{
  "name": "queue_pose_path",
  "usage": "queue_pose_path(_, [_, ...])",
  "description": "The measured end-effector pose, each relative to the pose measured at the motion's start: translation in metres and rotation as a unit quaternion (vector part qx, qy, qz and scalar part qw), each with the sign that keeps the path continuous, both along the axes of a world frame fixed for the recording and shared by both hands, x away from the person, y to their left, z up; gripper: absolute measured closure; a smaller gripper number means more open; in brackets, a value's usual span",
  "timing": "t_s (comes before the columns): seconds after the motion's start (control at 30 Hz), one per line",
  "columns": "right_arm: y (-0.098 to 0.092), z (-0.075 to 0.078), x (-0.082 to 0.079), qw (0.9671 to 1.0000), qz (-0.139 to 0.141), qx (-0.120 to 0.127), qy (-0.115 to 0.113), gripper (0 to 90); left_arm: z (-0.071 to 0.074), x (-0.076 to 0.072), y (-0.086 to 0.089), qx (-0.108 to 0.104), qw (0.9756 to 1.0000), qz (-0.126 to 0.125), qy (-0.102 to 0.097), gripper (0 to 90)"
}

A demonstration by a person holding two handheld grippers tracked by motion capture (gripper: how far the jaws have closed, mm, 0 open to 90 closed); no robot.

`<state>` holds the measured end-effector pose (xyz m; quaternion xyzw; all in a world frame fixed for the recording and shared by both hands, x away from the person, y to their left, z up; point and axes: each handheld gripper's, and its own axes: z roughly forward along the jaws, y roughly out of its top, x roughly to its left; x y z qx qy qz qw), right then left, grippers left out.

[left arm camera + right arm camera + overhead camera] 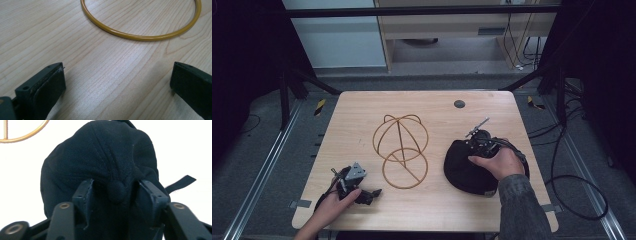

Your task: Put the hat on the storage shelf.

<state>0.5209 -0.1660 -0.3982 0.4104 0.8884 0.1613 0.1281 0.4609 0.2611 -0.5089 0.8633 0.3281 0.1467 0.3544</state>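
A black cap [460, 170] lies on the right side of the wooden table [437, 210]. My right gripper [474, 149] comes down on its crown, and a hand holds it from the near side. In the right gripper view the cap [100, 157] bunches up between the two jaws of the gripper [115, 186], whose pads pinch the fabric around the top button. A gold wire hat stand [403, 150] lies on its side mid-table. My left gripper [369, 194] rests near the front left, open, with bare wood between its jaws [118, 68]. The stand's round ring [140, 37] lies just ahead of it.
A dark round grommet [459, 104] sits in the table's far edge. Black cables [582, 200] trail over the floor to the right. Metal rails [262, 170] run along the floor beside the table. A piece of the gold ring [25, 137] lies beyond the cap.
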Motion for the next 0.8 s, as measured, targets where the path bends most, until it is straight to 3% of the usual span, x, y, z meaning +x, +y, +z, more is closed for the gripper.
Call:
queue_pose_path(0.27, [0.000, 0.001, 0.002, 0.9999, 0.010, 0.006, -0.001, 74.9, 0.000, 0.000, 0.000, 0.000, 1.0000, 0.000, 0.000, 0.0])
queue_pose_path(0.8, [0.003, 0.011, 0.000, 0.9997, 0.021, 0.008, -0.004, 77.9, 0.000, 0.000, 0.000, 0.000, 1.0000, -0.001, 0.000, 0.0])
